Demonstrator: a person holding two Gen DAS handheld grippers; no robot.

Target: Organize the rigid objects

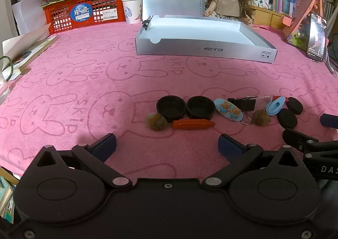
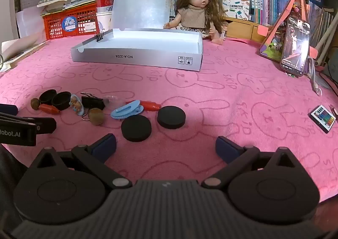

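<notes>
A row of small items lies on the pink towel: two black round cups, an orange crayon, two brown walnuts, a blue bear clip, a black binder clip, a blue hair clip and two black discs. An open grey box stands behind them. My left gripper is open and empty, just short of the crayon. My right gripper is open and empty, just short of the discs.
A doll sits behind the box. A red crate with books stands at the back left, a phone on a stand at the right. A small remote lies at the far right. Books lie on the left edge.
</notes>
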